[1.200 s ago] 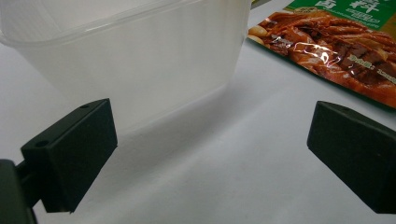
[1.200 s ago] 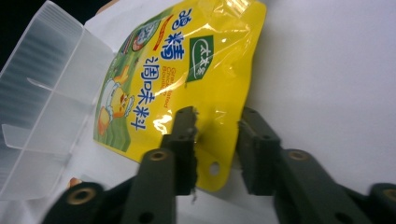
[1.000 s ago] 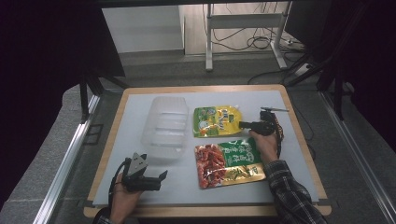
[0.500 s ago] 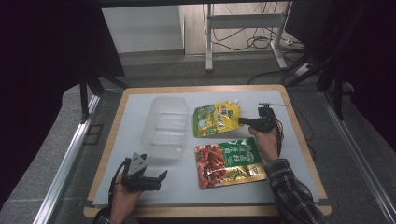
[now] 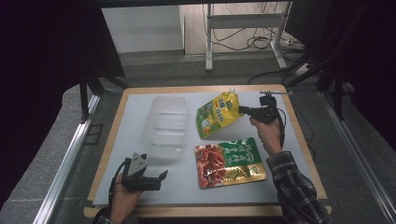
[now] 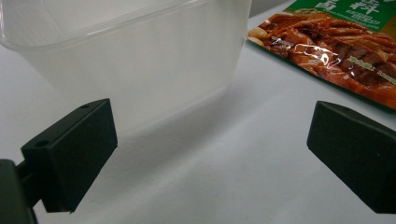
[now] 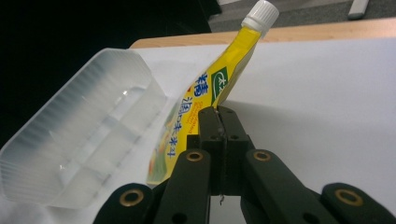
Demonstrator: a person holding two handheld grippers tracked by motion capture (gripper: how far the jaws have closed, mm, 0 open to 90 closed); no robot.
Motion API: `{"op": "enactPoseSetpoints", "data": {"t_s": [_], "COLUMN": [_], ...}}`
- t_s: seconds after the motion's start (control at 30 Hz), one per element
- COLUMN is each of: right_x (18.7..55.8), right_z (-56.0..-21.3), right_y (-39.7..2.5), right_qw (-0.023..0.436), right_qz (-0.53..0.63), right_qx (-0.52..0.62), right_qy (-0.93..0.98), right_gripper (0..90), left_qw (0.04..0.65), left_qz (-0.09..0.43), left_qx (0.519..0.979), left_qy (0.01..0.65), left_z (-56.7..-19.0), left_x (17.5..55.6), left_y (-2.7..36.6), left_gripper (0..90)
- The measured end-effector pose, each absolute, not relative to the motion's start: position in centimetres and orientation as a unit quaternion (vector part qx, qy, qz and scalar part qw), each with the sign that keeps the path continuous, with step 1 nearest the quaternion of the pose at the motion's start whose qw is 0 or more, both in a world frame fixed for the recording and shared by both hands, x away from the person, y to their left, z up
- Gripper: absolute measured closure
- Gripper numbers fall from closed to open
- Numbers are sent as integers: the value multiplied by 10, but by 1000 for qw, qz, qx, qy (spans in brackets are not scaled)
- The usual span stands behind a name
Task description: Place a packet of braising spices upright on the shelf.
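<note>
Right tongs (image 5: 242,109) were clamped on the edge of the yellow spouted pouch (image 5: 215,115), their jaws pressed flat together on it in the right gripper view (image 7: 219,122). Half a second before, that pouch lay flat and square beside the clear plastic container (image 5: 164,125); now it was tilted, its white cap (image 5: 231,91) swung toward the far edge of the tabletop (image 5: 289,140) and the gripped side lifted off the white surface. Its lower corner was still close to the container's right wall. The right hand (image 5: 267,133) had shifted little.

Left tongs (image 5: 162,177) rested at the near left of the tabletop, jaws wide apart and holding nothing, in the same spot as before. In the left gripper view the container (image 6: 135,56) stood just ahead of the jaws and the red and green food packet (image 6: 336,46) lay flat off to one side. That packet (image 5: 229,162) had not moved.
</note>
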State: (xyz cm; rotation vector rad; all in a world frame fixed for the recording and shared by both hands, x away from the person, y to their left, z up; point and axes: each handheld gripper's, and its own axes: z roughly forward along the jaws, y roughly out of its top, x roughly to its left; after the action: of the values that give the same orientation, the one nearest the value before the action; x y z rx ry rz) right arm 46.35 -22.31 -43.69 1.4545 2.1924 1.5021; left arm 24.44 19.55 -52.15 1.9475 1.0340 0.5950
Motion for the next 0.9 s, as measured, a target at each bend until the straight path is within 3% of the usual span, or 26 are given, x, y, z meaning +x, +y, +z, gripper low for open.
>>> {"op": "enactPoseSetpoints", "data": {"t_s": [0.5,0.9], "right_x": [458,444], "right_z": [-387,-371], "right_y": [-204,-170], "right_qw": [113,142], "right_qz": [489,477], "right_qx": [427,363], "right_qy": [752,788], "right_gripper": [896,894], "left_qw": [416,415], "left_qz": [237,237], "left_qx": [776,777], "left_qy": [411,410], "left_z": [-521,-521], "left_x": [244,244], "left_y": [195,195], "left_gripper": [12,12]}}
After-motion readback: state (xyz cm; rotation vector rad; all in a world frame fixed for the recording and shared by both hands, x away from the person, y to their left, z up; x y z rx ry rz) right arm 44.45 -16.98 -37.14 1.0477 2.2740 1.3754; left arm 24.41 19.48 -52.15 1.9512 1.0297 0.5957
